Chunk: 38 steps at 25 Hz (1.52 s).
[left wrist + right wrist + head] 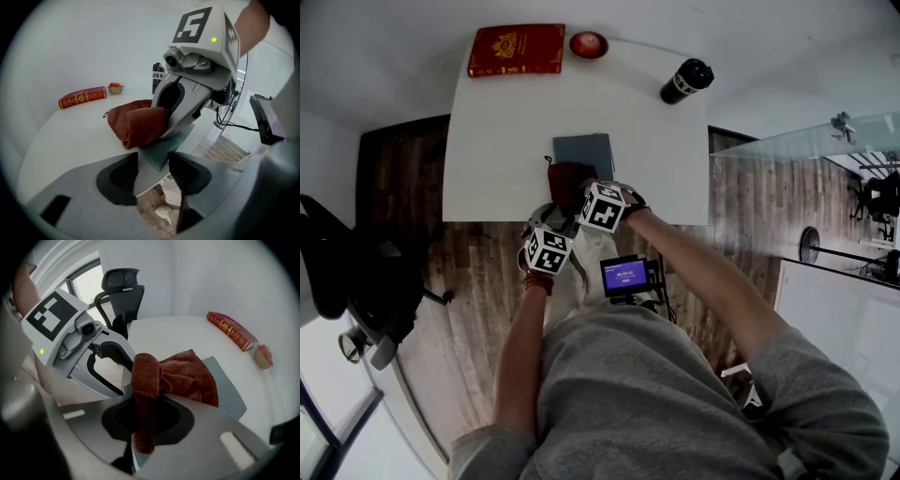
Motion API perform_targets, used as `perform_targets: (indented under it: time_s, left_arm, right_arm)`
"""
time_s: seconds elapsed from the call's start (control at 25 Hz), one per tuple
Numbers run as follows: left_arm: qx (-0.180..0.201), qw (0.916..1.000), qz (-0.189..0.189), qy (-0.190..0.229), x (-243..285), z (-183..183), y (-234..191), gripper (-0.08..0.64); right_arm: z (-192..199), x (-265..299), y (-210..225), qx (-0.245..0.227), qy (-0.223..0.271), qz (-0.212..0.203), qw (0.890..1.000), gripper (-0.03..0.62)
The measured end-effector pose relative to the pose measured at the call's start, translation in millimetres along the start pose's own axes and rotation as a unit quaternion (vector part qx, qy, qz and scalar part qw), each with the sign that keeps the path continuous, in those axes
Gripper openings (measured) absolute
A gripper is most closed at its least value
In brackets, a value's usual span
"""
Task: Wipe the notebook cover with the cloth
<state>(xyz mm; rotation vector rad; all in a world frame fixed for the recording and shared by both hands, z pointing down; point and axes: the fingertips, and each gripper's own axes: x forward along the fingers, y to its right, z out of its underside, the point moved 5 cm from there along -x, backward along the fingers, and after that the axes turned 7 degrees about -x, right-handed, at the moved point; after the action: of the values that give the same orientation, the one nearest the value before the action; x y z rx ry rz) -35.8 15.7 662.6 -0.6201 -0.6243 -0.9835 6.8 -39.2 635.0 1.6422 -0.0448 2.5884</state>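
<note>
We hold the right gripper point(149, 405) tight on the red-brown cloth point(185, 376). One end of the cloth hangs down between its two jaws, and the jaws pinch it. The rest of the cloth is bunched up in front of the jaws and lies on the grey notebook point(228, 392).

The notebook lies flat on the white table point(487, 141), near the table edge closest to us. In the head view the cloth covers the near left part of the notebook, and the far part of the cover shows bare.

Our left gripper point(153, 161) is just beside the right one, at the near edge of the table. Its jaws are apart and pinch nothing. In the left gripper view the table edge runs across the gap between them. A corner of the notebook points at that gap from just past the jaw tips. We cannot tell if the jaws touch the table.

At the far side of the table lies a red book point(516, 50). Next to it stands a small bowl point(589, 44) with something red in it. A black bottle point(686, 81) stands further right. All three are well apart from the notebook. A black office chair point(328, 253) stands left of the table.
</note>
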Motion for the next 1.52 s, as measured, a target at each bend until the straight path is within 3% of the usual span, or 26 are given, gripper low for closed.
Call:
perform_targets:
  time_s: [0.88, 1.16, 1.36, 1.52]
  left_arm:
    - [0.003, 1.0000, -0.002, -0.004, -0.8, -1.1, 1.0, 0.204]
    - [-0.002, 1.0000, 0.002, -0.005, -0.9, -1.0, 1.0, 0.204]
    - [-0.017, 0.9995, 0.025, -0.002, -1.2, -2.5, -2.1, 0.206]
    - [-0.025, 0.9993, 0.028, 0.000, -2.8, -2.5, -2.8, 0.207]
  right_arm:
    - [3.1, -1.3, -28.9, -0.008, 0.005, -0.057, 0.998, 0.055]
    - [2.1, -3.4, -25.8, -0.008, 0.015, -0.114, 0.993, 0.056]
    - [-4.1, -24.7, -5.3, -0.067, 0.009, -0.149, 0.987, 0.057]
    - [-15.0, -48.8, 41.4, -0.085, 0.032, -0.122, 0.988, 0.057]
